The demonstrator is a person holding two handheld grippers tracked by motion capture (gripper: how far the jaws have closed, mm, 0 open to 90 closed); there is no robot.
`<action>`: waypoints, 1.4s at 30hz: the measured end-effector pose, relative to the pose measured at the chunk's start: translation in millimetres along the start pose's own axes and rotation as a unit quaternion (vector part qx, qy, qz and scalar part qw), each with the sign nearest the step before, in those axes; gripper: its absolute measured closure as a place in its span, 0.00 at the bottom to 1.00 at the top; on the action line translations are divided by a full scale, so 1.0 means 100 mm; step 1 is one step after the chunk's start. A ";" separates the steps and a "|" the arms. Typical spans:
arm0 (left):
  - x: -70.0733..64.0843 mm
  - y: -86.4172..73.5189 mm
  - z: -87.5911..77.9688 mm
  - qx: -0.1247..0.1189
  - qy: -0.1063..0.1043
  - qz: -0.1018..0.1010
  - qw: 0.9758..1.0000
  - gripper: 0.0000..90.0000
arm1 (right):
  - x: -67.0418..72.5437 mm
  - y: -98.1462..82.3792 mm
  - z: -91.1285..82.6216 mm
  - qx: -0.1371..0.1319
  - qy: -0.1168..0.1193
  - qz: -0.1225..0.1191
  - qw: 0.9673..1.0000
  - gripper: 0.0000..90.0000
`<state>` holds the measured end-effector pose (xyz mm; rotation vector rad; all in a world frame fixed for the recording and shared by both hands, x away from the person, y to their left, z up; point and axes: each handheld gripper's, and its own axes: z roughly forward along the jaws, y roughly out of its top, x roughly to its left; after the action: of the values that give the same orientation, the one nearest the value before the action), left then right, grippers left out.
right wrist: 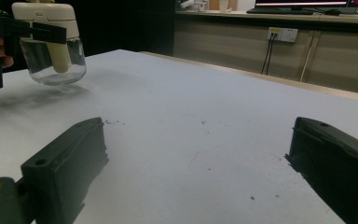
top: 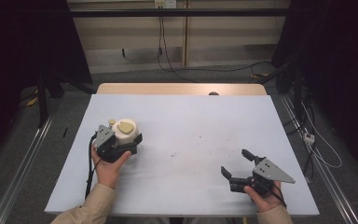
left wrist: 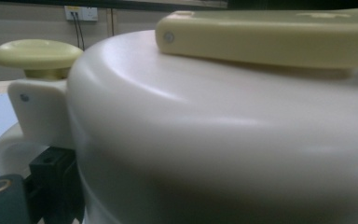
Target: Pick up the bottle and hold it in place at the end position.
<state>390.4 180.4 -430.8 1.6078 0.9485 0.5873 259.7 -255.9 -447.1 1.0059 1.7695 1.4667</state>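
From above, the left gripper [top: 121, 145] is clamping the jar [top: 125, 133] at the surface's [top: 191, 121] left side. In the right gripper view, the right gripper [right wrist: 196, 163] is hovering wide open, holding nothing.

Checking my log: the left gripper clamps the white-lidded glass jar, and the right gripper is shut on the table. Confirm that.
One error: the right gripper is open, its jaws wide apart, as the right gripper view shows. The left gripper does clamp the jar.
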 end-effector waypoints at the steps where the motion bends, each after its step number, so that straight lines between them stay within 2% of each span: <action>1: -0.01 0.00 0.01 0.001 0.000 0.000 1.000 0.07 | 0.00 0.00 0.00 -0.001 0.001 0.000 1.000 0.04; 11: -0.07 0.03 0.11 0.000 -0.013 -0.002 1.000 0.07 | 0.00 0.00 0.00 0.002 0.002 0.000 1.000 0.04; 18: -0.12 0.06 0.17 0.002 -0.016 0.005 1.000 0.07 | 0.00 0.00 0.00 0.001 0.004 0.001 1.000 0.04; 42: -0.22 0.11 0.37 0.006 -0.029 0.009 1.000 0.07 | -0.01 -0.01 0.01 0.001 0.003 0.006 1.000 0.04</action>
<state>410.4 140.7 -427.3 1.6379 0.8972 0.5461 260.8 -256.4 -447.8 1.0157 1.7733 1.4758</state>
